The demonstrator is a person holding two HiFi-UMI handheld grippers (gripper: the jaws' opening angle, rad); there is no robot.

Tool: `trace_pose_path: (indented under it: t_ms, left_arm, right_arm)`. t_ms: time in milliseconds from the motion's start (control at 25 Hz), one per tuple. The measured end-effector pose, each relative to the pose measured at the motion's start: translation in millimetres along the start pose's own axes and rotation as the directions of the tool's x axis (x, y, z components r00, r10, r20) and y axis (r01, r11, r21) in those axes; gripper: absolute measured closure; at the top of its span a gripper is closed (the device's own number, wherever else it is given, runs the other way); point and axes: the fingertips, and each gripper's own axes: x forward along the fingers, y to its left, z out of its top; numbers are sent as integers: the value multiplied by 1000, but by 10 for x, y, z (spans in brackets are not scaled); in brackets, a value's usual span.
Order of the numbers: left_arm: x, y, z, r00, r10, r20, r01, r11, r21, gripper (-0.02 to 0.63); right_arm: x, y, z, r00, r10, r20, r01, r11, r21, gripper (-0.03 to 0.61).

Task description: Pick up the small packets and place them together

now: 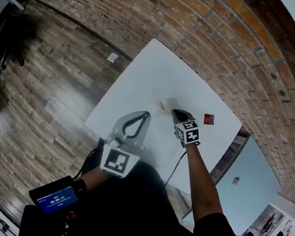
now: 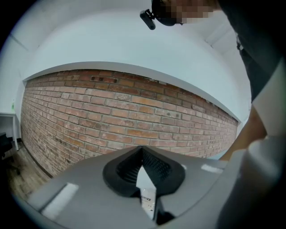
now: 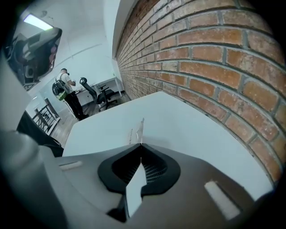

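Pinching printed packet [image 2: 147, 193] in left tongs [image 2: 143, 149], right tongs [image 3: 141, 145] clamped on white packet [image 3: 134, 188] (over table [image 3: 192, 125])

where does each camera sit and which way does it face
Head view: on the head, steeply down at table; shows left gripper, right gripper, arms.
Left gripper view: on that gripper, level toward brick wall; jaws shut on packet.
Right gripper view: on that gripper, down along table; jaws shut on packet.
All share the brick wall.
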Motion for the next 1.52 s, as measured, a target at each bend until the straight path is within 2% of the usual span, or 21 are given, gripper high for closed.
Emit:
trace_pose_path:
  t_ms: [160,240,440,600,760,840,1080,1160,1240,1360,1520]
  left_arm:
    - [-30,-25,-43,1000,22,-6,-22,1000,-7,614]
    - [-60,-18,-57,999,35,-9,-35,999,-2,614]
    - [-99,-18,-72,998,57,-8,-57,998,-7,614]
    - [-63,-62,-79,999,41,-19,-41,999,11,614]
    - [-55,-13,-95,999,45,-25,-45,999,15,614]
    - [-62,36,-107,998,55,-29,-54,998,13,614]
    - [-101,165,-199,996,75,-56,-75,997,-7,614]
    - [-112,216,-225,994,86,-65,-87,996,-15,614]
    - [-120,258,-240,993,94,-71,-96,995,-28,614]
    - [-117,296,-251,993,95,-73,-97,995,-35,614]
    - [-100,286,-250,993,91,-70,-93,995,-34,614]
  right_arm:
    - [-33,-244,-27,998,-65,21,63,995,72,566]
    - [-52,-334,-18,995,-93,33,89,991,102,524]
    - [-107,-409,-17,989,-133,62,120,976,181,492]
    - [-12,-205,-37,988,-145,49,136,980,147,448]
    - [184,-17,-7,988,-148,34,144,983,111,435]
    - [291,38,9,988,-153,5,152,984,96,405]
    - [534,11,-51,978,-182,-104,191,977,93,397]
    - [597,-16,-91,971,-191,-143,197,980,34,393]
    - [614,-3,-112,959,-203,-196,186,977,-104,394]
    - [613,60,-108,951,-195,-240,115,943,-313,396]
    - [572,81,-101,967,-132,-219,23,899,-438,397]
